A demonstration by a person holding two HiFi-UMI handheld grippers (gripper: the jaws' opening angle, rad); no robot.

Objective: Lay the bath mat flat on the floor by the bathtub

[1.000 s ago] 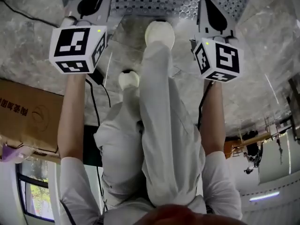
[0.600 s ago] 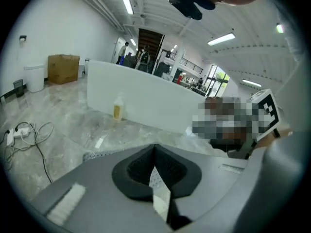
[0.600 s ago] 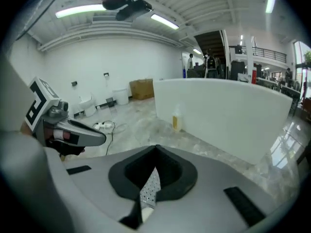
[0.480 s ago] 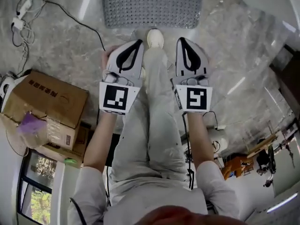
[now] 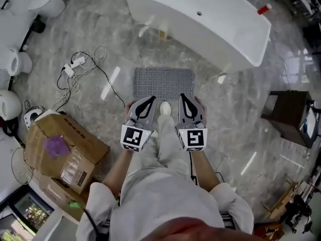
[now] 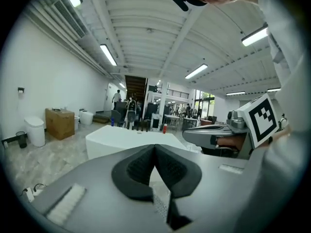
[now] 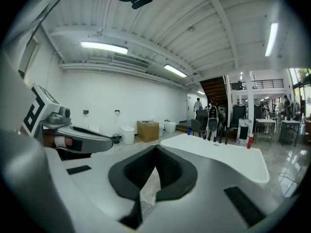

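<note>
The grey dotted bath mat [image 5: 164,83] lies flat on the marble floor just in front of the white bathtub [image 5: 200,26]. My left gripper [image 5: 150,100] and right gripper [image 5: 183,97] hover side by side above the mat's near edge, both shut with nothing between the pads. In the left gripper view the jaws [image 6: 154,147] meet, and a strip of the mat [image 6: 159,208] shows below them with the bathtub [image 6: 131,140] beyond. The right gripper view shows its jaws [image 7: 156,149] closed too, ahead of the bathtub [image 7: 218,152]. A white shoe [image 5: 165,108] stands between the grippers.
A cardboard box [image 5: 65,149] sits at the left. Loose cables with a power strip [image 5: 75,67] lie left of the mat. White toilets [image 5: 45,1] stand at the far left, a dark cabinet [image 5: 286,117] at the right. A red bottle [image 5: 264,8] rests on the tub's rim.
The head view has risen far above the floor. Both grippers have drawn back from the mat's near edge and up, and the mat stays flat by the tub.
</note>
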